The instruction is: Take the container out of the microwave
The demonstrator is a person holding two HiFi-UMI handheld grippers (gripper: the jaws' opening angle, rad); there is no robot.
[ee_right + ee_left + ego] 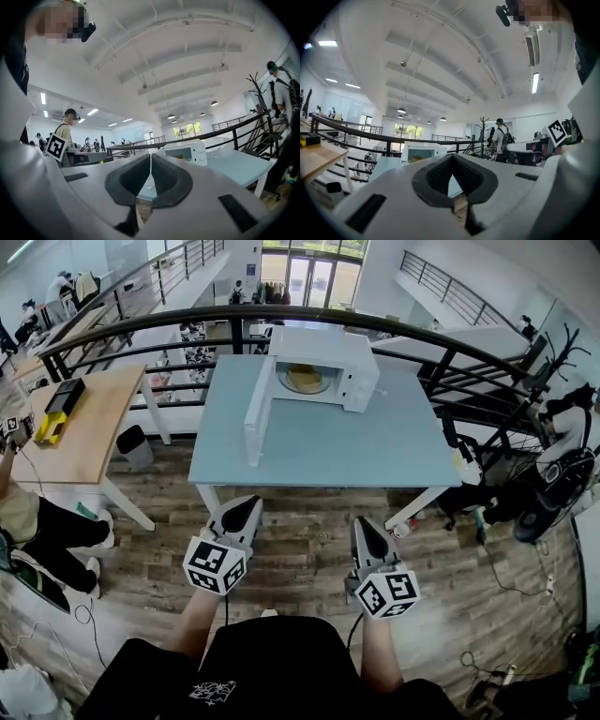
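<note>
— Where is the container [305,379]?

— Inside the microwave [349,364], on its floor; a pale tan round thing, seen through the opening; the door [257,416] stands swung wide to the left; the microwave sits toward the far edge of the light blue table [328,451].

— And the two grippers?

— Both are held low, close to the person's body, over the wooden floor [300,526], short of the table's near edge; the container lies well apart from them, ahead and across most of the tabletop.

— Their jaws?

— The left gripper [249,506] has its jaws pressed together at the tips, nothing between them; the right gripper [362,523] likewise, its pads meeting along a thin line, empty.

— Do they face the microwave?

— In the left gripper view it shows just left of the closed tips; in the right gripper view it shows just right of them; the tan container is faintly visible in the opening in both.
</note>
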